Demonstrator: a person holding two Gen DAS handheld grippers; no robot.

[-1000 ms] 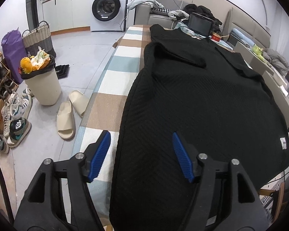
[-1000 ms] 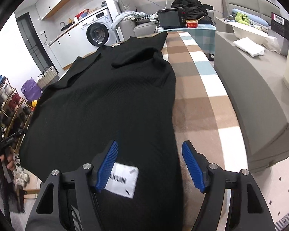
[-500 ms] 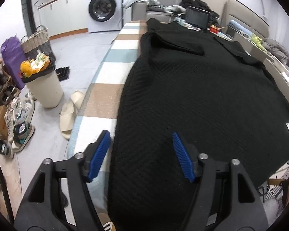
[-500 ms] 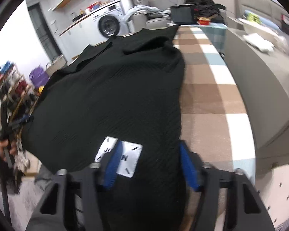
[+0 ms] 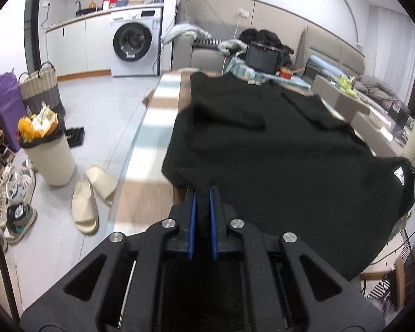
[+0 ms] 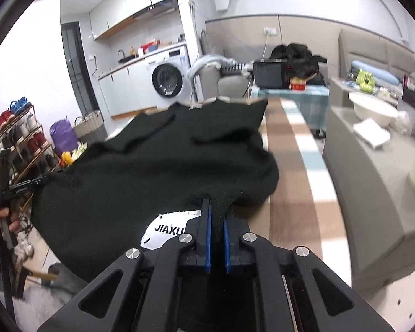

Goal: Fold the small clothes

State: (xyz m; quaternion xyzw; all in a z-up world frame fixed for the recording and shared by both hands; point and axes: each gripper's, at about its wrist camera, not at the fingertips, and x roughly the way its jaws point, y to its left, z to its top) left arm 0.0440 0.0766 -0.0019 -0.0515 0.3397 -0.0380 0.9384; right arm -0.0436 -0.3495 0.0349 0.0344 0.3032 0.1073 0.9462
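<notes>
A black knit garment point(image 5: 262, 149) lies along the striped table point(image 5: 149, 127), sleeves folded in at its far end. My left gripper point(image 5: 202, 191) is shut on the garment's near left hem corner and holds it raised off the table. My right gripper point(image 6: 217, 207) is shut on the near right hem corner of the garment point(image 6: 157, 166), also raised. A white label point(image 6: 168, 228) hangs beside the right fingers. The near hem sags between the two grippers.
A bin point(image 5: 48, 152), slippers point(image 5: 91, 193) and shoes stand on the floor left of the table. A grey counter point(image 6: 368, 171) with a bowl runs along the right. A black box point(image 5: 264, 58) and sofa stand beyond the table's far end.
Both grippers went from open over the near hem to shut on its corners. They have lifted the hem, and the cloth now bunches up off the table.
</notes>
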